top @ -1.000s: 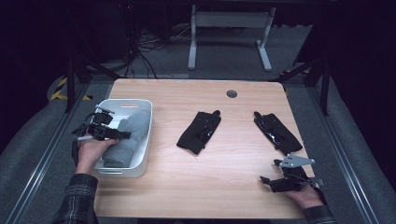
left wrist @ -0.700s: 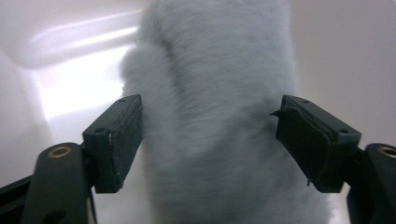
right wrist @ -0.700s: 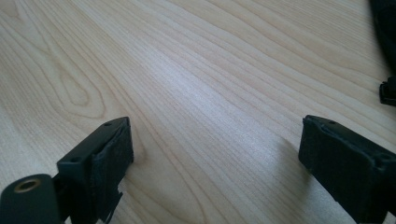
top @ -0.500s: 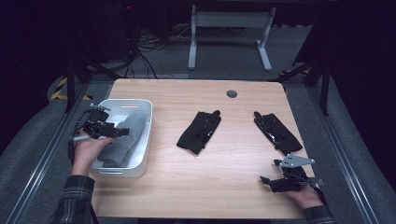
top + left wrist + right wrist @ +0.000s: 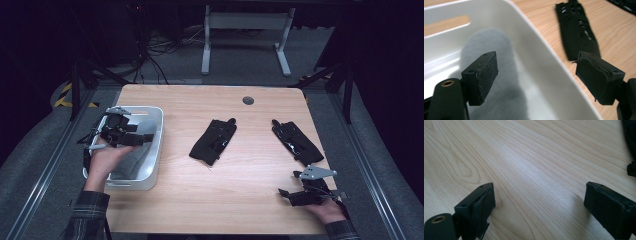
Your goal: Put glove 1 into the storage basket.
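Over the white bin [image 5: 150, 165] at the left edge of the tabletop [image 5: 240, 200] I hold my left gripper [image 5: 145, 138], its jaws pointing across the bin toward the middle of the table. Those jaws have just been opening and now stand wide apart with nothing between them. Through the left gripper view I look down past my two black pads [image 5: 484, 75] at a grey sock [image 5: 499, 82] lying on the bin's floor, loose and clear of both pads. The bin's near wall [image 5: 544, 75] runs slantwise under my right-hand pad.

Just beyond that wall, on the bare wood, lies a black glove [image 5: 214, 141], stretched out flat, its cuff end toward me; the left gripper view shows it [image 5: 577, 35] close past the bin's rim. Farther right, well apart from it, a second black glove [image 5: 296, 141] lies slantwise near the tabletop's right edge.

My right gripper [image 5: 284, 194] sits low at the near right corner of the tabletop, just in front of that second glove. Its jaws are spread wide too and grasp nothing: in the right gripper view there is bare wood grain [image 5: 531, 170] between the pads, with a dark edge of the glove [image 5: 630, 140] at the far right.
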A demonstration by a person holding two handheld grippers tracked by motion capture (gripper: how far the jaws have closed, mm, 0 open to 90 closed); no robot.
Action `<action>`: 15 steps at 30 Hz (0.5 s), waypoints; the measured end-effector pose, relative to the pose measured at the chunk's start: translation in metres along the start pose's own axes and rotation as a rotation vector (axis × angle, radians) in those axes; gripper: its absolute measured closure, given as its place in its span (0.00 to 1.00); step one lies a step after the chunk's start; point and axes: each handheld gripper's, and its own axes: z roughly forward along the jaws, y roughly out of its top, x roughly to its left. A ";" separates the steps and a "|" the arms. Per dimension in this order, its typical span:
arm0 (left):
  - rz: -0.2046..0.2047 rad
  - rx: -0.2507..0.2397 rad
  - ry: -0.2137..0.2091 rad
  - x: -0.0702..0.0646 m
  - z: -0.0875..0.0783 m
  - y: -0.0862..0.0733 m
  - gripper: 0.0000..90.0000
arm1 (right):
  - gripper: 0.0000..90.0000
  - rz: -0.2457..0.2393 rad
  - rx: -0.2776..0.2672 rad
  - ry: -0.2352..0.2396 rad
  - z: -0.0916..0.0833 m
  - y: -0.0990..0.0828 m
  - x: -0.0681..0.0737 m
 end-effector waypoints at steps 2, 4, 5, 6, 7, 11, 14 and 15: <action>0.026 -0.006 -0.021 -0.013 0.004 0.004 0.21 | 0.12 0.000 0.000 0.000 0.000 0.000 0.000; 0.047 -0.006 -0.034 -0.022 0.007 0.006 0.20 | 0.11 0.000 0.000 0.000 0.000 0.000 0.000; 0.047 -0.006 -0.034 -0.022 0.007 0.006 0.20 | 0.11 0.000 0.000 0.000 0.000 0.000 0.000; 0.058 -0.006 -0.042 -0.027 0.010 0.007 0.20 | 0.12 0.000 0.000 0.000 0.000 0.000 0.000; 0.068 -0.007 -0.050 -0.032 0.011 0.007 0.20 | 0.11 0.000 0.000 0.000 0.000 0.000 0.000; 0.102 0.001 -0.078 -0.048 0.020 0.010 0.20 | 0.11 0.000 0.000 0.000 0.000 0.000 0.000; 0.134 0.002 -0.111 -0.064 0.029 0.012 0.20 | 0.12 0.000 0.000 0.000 0.000 0.000 0.000; 0.138 0.006 -0.115 -0.068 0.031 0.012 0.20 | 0.11 0.000 0.000 0.000 0.000 0.000 0.000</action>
